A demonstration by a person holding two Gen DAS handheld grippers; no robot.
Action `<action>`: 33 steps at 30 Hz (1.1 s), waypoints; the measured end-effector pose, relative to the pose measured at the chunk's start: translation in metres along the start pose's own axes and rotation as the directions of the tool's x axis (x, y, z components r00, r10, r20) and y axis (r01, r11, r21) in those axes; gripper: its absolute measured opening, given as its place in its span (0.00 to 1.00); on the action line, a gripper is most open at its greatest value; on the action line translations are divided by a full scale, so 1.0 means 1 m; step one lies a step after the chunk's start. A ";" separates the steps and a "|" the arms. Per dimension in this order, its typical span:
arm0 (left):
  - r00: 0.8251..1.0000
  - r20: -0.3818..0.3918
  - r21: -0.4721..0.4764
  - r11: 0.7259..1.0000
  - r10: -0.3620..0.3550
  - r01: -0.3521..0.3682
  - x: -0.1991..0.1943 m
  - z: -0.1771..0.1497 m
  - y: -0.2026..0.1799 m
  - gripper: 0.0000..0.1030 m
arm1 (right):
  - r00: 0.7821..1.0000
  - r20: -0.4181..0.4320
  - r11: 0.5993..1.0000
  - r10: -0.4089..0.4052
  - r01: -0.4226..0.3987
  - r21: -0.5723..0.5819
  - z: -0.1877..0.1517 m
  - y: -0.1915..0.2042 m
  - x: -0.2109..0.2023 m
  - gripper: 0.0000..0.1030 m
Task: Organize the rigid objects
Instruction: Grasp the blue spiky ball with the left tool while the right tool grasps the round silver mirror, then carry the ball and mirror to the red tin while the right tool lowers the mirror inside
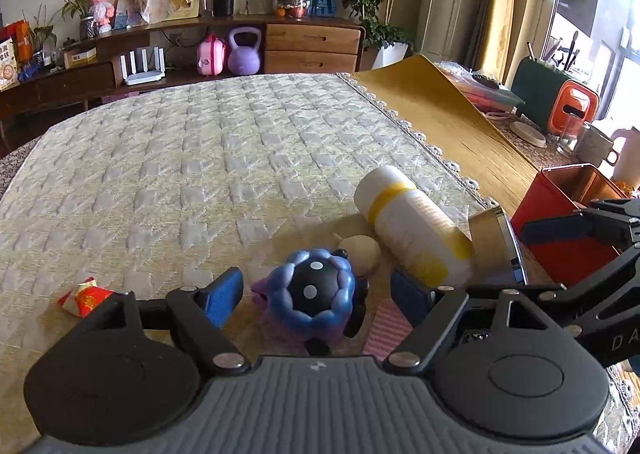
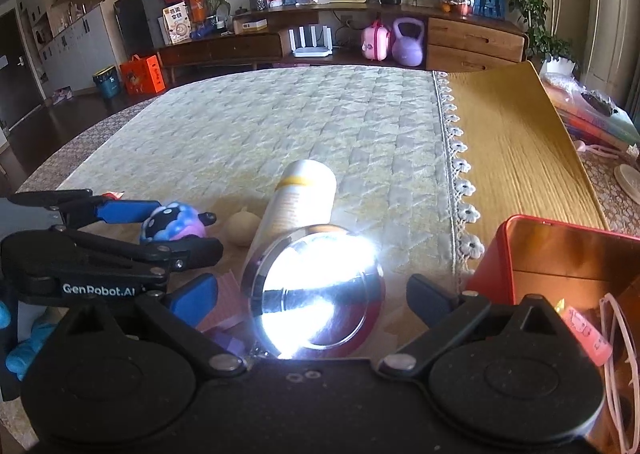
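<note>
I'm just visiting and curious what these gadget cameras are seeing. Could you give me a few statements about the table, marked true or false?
1. The white bottle with yellow bands lies on its side on the quilted cloth. True.
2. The left gripper is clamped shut on the blue and purple toy. False: the toy sits between its blue fingers, but gaps show on both sides.
3. The red tin box stands open at the top. True.
4. The shiny round tin is inside the red box. False: it sits on the table left of the box, between the right gripper fingers.
5. A purple kettlebell rests on the quilted cloth. False: it is on the sideboard shelf behind.
</note>
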State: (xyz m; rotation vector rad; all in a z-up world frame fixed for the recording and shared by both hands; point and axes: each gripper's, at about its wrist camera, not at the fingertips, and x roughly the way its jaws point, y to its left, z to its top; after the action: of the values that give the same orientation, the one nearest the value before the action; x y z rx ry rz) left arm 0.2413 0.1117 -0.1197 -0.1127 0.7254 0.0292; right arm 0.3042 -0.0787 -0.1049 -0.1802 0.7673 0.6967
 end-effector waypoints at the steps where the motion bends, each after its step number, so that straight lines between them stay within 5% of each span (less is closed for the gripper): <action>1: 1.000 0.000 0.000 1.000 -0.001 0.001 0.000 -0.001 0.000 0.75 | 1.000 0.002 1.000 -0.004 0.004 0.001 0.001 0.000 0.001 0.98; 13: 1.000 -0.006 -0.005 1.000 0.006 -0.006 0.004 0.000 0.006 0.59 | 0.999 -0.007 0.998 -0.031 0.031 -0.053 0.007 0.001 0.012 0.96; 16: 1.000 -0.006 -0.009 1.000 0.004 -0.004 0.003 0.000 0.007 0.58 | 1.000 0.000 0.998 -0.029 0.029 -0.063 0.007 0.001 0.009 0.89; 17: 1.000 -0.005 -0.006 1.000 0.006 -0.006 0.003 0.000 0.007 0.58 | 1.000 0.005 0.997 -0.023 0.024 -0.073 0.006 0.002 0.007 0.76; 18: 1.000 -0.006 -0.005 1.000 0.008 -0.008 0.003 0.000 0.007 0.58 | 1.000 0.001 0.997 -0.002 0.002 -0.078 0.006 0.003 0.006 0.75; 33: 0.999 -0.031 0.005 1.000 0.022 -0.021 -0.011 -0.002 -0.002 0.57 | 0.998 0.056 0.994 -0.042 0.047 -0.096 -0.009 0.014 -0.033 0.74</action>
State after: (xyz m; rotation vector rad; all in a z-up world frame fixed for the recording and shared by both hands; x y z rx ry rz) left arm 0.2321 0.1100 -0.1141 -0.1006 0.7580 0.0462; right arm 0.2728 -0.0885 -0.0875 -0.2656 0.6763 0.6945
